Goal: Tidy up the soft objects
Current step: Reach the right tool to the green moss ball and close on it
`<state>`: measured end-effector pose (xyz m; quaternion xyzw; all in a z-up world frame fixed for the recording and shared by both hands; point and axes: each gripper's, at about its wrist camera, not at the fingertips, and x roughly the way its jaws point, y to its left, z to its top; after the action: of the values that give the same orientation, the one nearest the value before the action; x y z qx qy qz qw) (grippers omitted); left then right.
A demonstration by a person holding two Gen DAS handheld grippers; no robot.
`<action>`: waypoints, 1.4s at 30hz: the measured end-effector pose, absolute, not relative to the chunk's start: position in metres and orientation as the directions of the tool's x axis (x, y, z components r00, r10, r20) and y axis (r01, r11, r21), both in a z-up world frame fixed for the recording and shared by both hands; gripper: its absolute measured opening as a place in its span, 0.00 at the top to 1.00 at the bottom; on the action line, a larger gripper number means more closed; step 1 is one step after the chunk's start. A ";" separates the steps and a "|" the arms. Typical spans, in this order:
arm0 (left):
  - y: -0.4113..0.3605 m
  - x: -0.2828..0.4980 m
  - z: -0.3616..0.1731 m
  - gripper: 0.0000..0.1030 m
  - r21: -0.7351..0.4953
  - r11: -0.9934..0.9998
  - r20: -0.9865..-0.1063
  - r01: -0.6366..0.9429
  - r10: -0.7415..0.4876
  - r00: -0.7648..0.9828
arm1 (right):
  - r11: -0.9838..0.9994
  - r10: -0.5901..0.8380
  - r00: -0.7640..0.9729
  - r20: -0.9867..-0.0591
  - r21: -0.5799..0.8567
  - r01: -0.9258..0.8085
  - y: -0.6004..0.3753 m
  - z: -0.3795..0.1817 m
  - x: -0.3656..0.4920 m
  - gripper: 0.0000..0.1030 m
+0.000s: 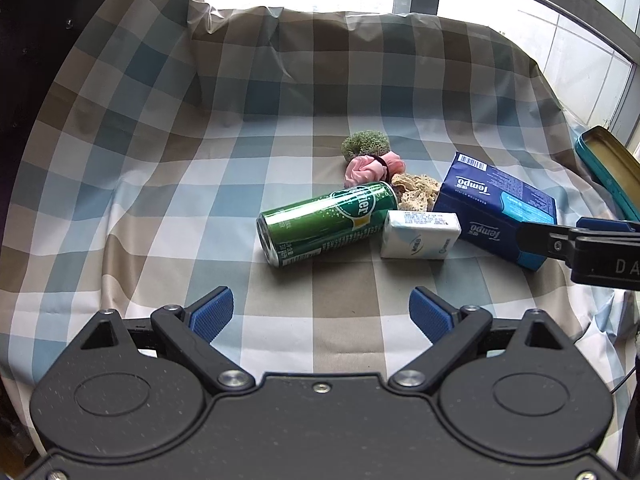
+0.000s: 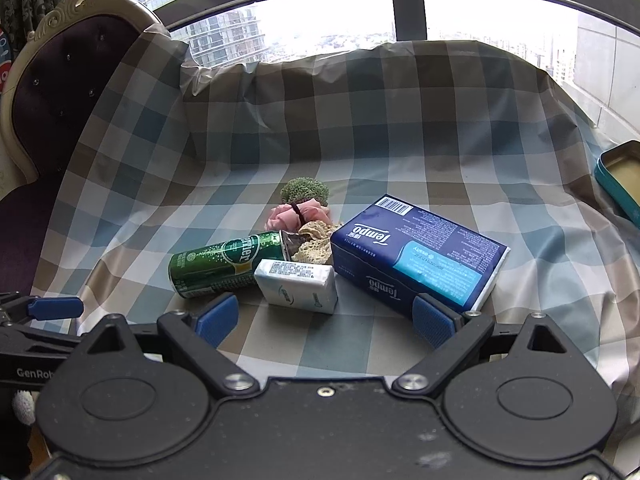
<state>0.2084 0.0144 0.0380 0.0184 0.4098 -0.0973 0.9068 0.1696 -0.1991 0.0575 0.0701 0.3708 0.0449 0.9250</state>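
Observation:
On the checked cloth lie a green fuzzy scrunchie (image 1: 365,143) (image 2: 305,190), a pink scrunchie (image 1: 372,168) (image 2: 298,215) and a beige lace scrunchie (image 1: 416,191) (image 2: 314,245), bunched together. In front of them are a small white tissue pack (image 1: 419,234) (image 2: 297,285) and a large blue Tempo tissue pack (image 1: 496,204) (image 2: 420,257). My left gripper (image 1: 322,312) is open and empty, well short of them. My right gripper (image 2: 325,318) is open and empty, just in front of the white pack, its right finger against the blue pack's near corner.
A green Perrier can (image 1: 328,222) (image 2: 228,262) lies on its side left of the white pack. A teal tin (image 1: 612,168) (image 2: 620,178) stands open at the far right. A dark chair back (image 2: 60,92) rises at left. The cloth climbs behind the items.

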 end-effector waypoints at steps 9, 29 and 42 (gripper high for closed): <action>-0.013 0.230 0.016 0.11 -0.038 0.965 -0.725 0.259 -0.205 0.658 | 0.987 0.122 0.714 -0.689 0.160 -0.014 -0.197 0.058 0.227 0.08; -0.045 0.213 -0.021 0.11 -0.008 0.914 -0.706 0.407 -0.293 0.645 | 0.987 0.161 0.660 -0.734 0.132 -0.094 -0.137 0.036 0.388 0.08; -0.029 0.212 -0.023 0.11 -0.058 0.921 -0.701 0.385 -0.313 0.642 | 0.993 0.099 0.581 -0.808 0.042 -0.111 -0.109 -0.017 0.456 0.09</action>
<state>0.2117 -0.0290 -0.0231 0.0481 0.3769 -0.1928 0.9047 0.4565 -0.1093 -0.0165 -0.0064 0.4539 0.0590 0.8891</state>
